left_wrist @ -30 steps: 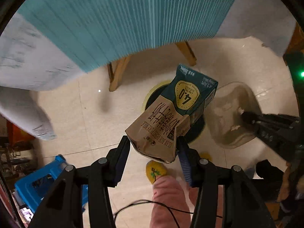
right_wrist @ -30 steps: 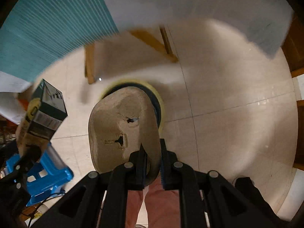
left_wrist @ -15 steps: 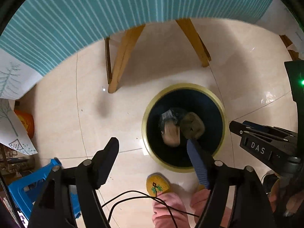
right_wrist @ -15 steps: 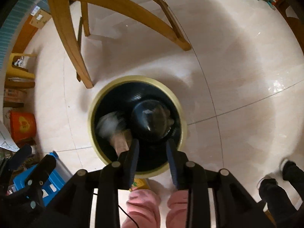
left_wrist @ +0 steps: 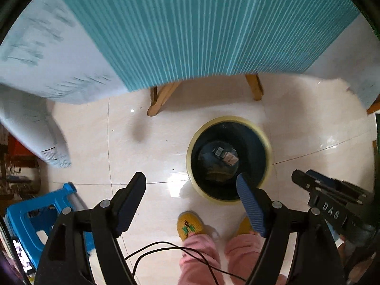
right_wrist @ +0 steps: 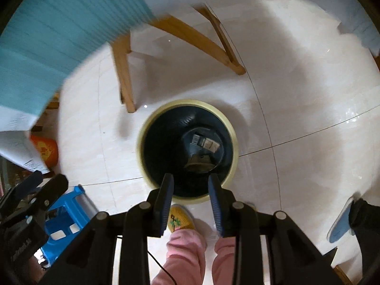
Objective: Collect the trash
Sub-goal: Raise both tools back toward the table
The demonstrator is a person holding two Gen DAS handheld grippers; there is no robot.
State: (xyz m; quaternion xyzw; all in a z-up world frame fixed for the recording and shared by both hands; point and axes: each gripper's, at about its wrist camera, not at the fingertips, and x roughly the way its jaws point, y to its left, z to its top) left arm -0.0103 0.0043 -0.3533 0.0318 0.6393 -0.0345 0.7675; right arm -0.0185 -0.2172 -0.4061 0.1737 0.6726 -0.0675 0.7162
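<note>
A round trash bin with a yellow rim and a dark inside stands on the floor below both grippers. A green milk carton lies at its bottom, with a brown pulp tray beside it. My left gripper hangs over the bin's near left edge, open wide with nothing between its fingers. My right gripper points down over the bin's near rim, jaws open a moderate gap and empty. The right gripper's side also shows in the left wrist view.
Wooden table legs stand behind the bin under a teal striped cloth. A blue plastic stool sits at left. The person's yellow slippers and pink trousers are just below the bin. A cable hangs there.
The left gripper let go of the milk carton and the right let go of the pulp tray; both now lie in the bin. Both grippers have opened.
</note>
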